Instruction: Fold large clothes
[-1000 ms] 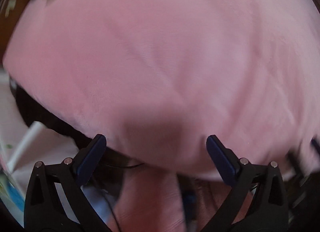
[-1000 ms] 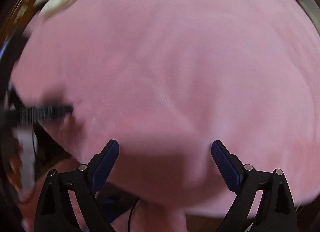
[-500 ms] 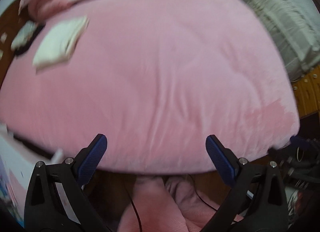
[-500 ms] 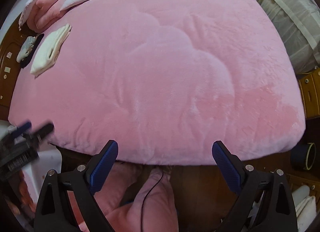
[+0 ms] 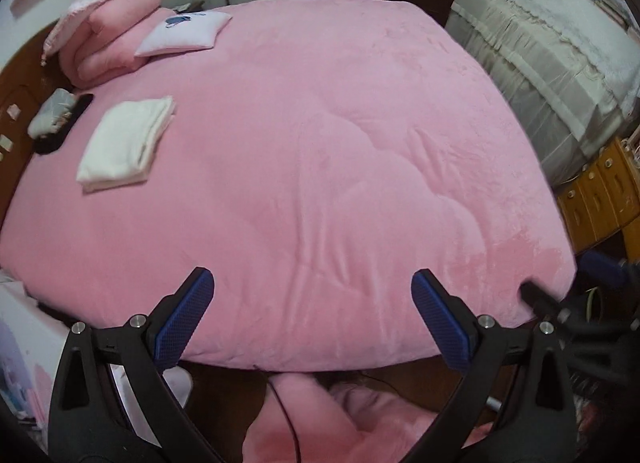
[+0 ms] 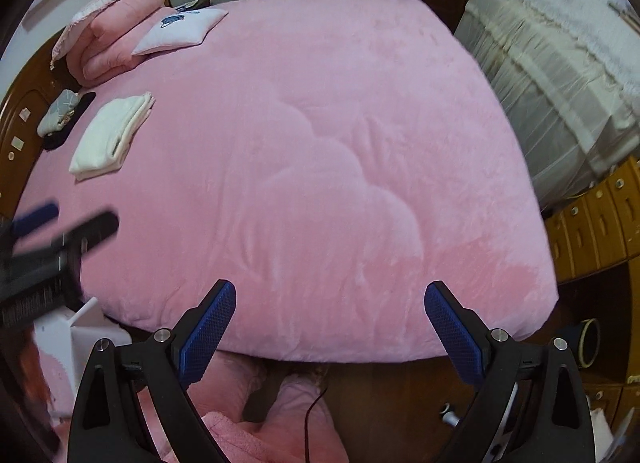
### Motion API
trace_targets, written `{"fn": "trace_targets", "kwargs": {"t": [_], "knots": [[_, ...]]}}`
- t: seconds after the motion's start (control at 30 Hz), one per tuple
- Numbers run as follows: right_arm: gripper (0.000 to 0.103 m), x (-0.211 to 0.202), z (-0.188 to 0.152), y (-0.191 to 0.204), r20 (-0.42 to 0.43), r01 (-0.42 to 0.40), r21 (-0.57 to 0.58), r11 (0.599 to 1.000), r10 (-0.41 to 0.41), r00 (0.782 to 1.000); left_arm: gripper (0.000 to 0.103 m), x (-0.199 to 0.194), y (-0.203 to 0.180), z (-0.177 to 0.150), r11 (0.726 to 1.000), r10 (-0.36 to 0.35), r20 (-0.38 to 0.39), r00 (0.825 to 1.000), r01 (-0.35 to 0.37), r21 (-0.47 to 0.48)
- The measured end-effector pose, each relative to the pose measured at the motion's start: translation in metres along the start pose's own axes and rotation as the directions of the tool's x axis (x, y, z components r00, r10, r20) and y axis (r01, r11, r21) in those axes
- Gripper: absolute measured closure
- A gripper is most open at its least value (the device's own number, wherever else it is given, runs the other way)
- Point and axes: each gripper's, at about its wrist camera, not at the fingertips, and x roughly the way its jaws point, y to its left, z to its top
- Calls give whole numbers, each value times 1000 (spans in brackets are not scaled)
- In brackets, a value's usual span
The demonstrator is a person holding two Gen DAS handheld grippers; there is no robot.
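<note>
A folded white garment (image 5: 127, 140) lies on the left side of a pink bed cover (image 5: 340, 167); it also shows in the right wrist view (image 6: 112, 134). My left gripper (image 5: 313, 317) is open and empty above the bed's near edge. My right gripper (image 6: 331, 325) is open and empty, also above the near edge (image 6: 320, 347). The left gripper shows blurred at the left of the right wrist view (image 6: 56, 235). The right gripper shows at the right edge of the left wrist view (image 5: 576, 303). Pink fabric (image 5: 320, 419) lies below the bed edge.
A folded pink quilt (image 5: 108, 39) and a white pillow (image 5: 184, 33) sit at the head of the bed. Small dark and grey clothes (image 5: 56, 119) lie by the wooden headboard. A cream-covered bed (image 5: 560, 63) and wooden drawers (image 5: 600, 199) stand on the right.
Both grippers have pulled back and up from the pink bed cover, so the whole bed is now in view. Both stayed open and empty.
</note>
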Motion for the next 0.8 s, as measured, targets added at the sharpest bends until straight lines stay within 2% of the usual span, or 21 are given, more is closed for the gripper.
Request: {"fn": "trace_targets", "kwargs": {"t": [0.07, 0.1, 0.17, 0.33, 0.63, 0.8], "knots": [[7, -17, 2, 2, 29, 4, 8, 1000, -4, 1000, 4, -4, 3, -5, 998, 62, 26, 998, -62, 2], [7, -30, 5, 2, 50, -5, 6, 1000, 5, 999, 4, -1, 7, -10, 997, 70, 43, 997, -70, -13], [7, -48, 8, 8, 84, -6, -8, 1000, 7, 996, 4, -9, 13, -15, 998, 56, 67, 996, -53, -47], [6, -67, 12, 27, 113, -33, -29, 999, 36, 993, 4, -12, 25, -27, 996, 69, 39, 997, -66, -62], [1, -69, 15, 42, 46, -21, -28, 999, 22, 999, 4, -1, 50, -44, 984, 49, -9, 999, -49, -169], [0, -68, 20, 48, 58, -7, -18, 1000, 8, 998, 4, 4, 39, -40, 988, 64, 2, 998, -63, -144]]}}
